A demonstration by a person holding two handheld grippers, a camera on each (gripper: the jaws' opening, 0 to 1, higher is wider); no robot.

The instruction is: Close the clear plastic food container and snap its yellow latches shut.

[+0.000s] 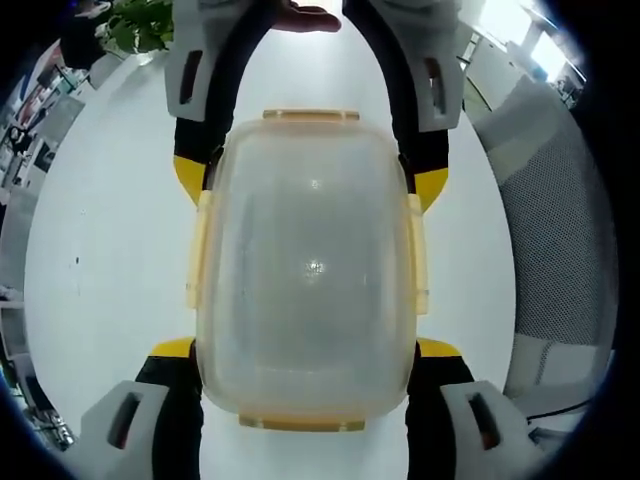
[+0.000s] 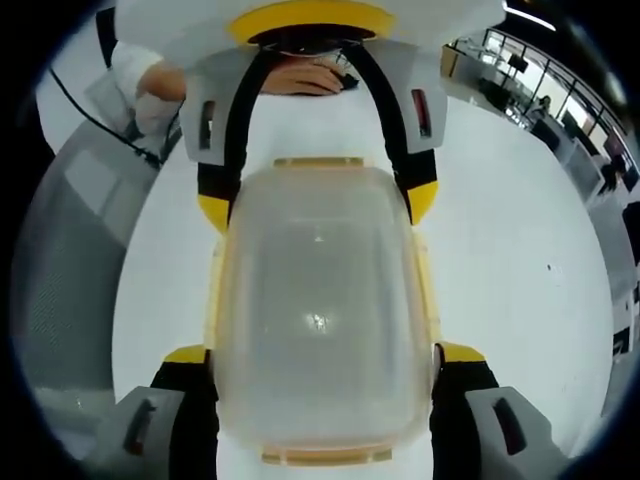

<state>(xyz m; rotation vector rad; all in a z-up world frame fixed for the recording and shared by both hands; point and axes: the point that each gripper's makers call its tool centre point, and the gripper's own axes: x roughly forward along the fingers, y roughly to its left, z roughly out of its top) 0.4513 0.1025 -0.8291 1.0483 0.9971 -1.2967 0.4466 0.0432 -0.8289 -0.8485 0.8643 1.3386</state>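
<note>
The clear plastic container (image 1: 310, 270) lies on the white table (image 1: 110, 250) with its lid on. Pale yellow latches (image 1: 200, 250) run along both long sides and both short ends (image 1: 310, 115); I cannot tell whether they are snapped down. My left gripper (image 1: 305, 348) straddles the near end, its yellow-tipped jaws wide apart and close against the container's sides. The right gripper (image 1: 310, 183) straddles the far end the same way. In the right gripper view the same container (image 2: 325, 310) sits between my right gripper (image 2: 322, 352) and the left gripper (image 2: 318, 205).
A grey mesh chair (image 1: 560, 240) stands beside the table, also visible as the chair (image 2: 70, 250). A person's hand (image 2: 300, 75) holds the opposite gripper. A green plant (image 1: 140, 25) stands beyond the table's far edge.
</note>
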